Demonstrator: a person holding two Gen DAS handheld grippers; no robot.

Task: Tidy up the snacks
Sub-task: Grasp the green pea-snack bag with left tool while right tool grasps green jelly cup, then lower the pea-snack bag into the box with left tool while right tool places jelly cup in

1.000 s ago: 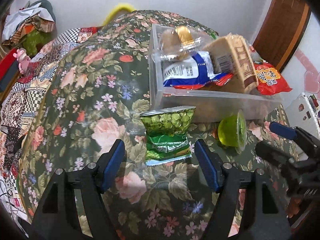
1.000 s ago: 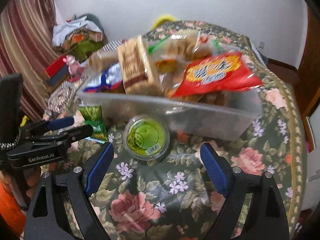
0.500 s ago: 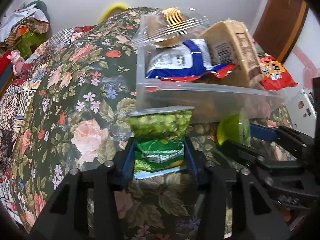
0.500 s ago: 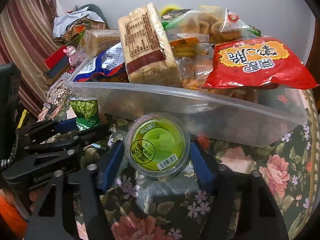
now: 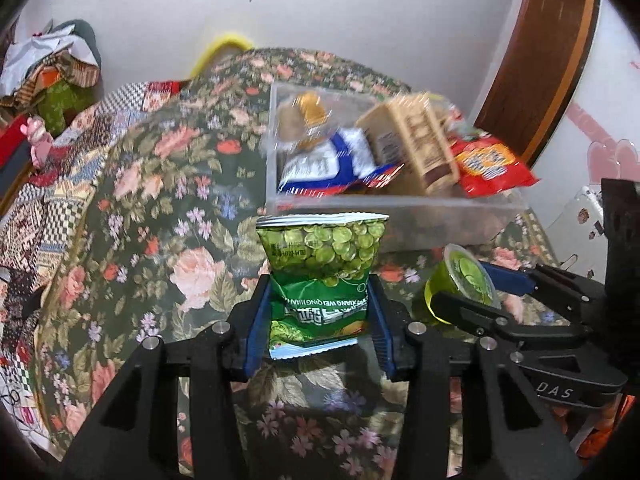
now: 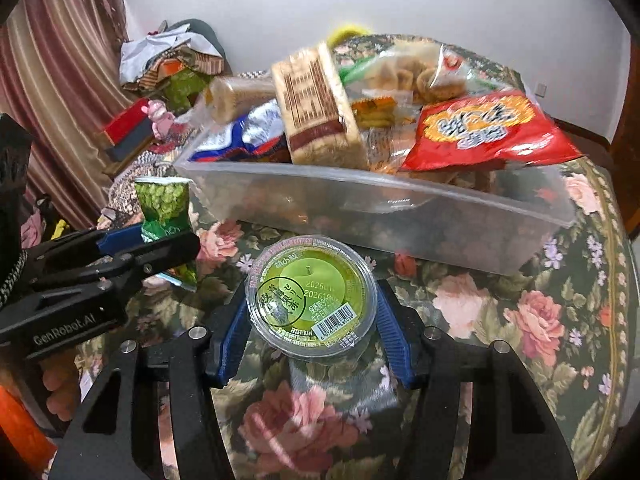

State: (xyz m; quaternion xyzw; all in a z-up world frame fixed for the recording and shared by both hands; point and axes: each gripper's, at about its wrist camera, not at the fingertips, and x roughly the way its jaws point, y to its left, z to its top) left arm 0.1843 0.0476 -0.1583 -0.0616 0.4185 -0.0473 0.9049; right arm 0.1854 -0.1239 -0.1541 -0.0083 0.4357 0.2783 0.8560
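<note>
The left gripper [image 5: 318, 316] is clamping the green pea bag [image 5: 322, 276] upright, long axis toward twelve o'clock. The right gripper [image 6: 312, 328] is pinching the green jelly cup [image 6: 312, 294], lid up. Behind, at twelve o'clock, the clear bin [image 6: 400, 208] is holding packaged snacks.

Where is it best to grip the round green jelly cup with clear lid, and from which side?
Grip the round green jelly cup across its side wall below the wider lid rim, coming from the near side, probably as the right gripper does: the rim resists slipping.
</note>
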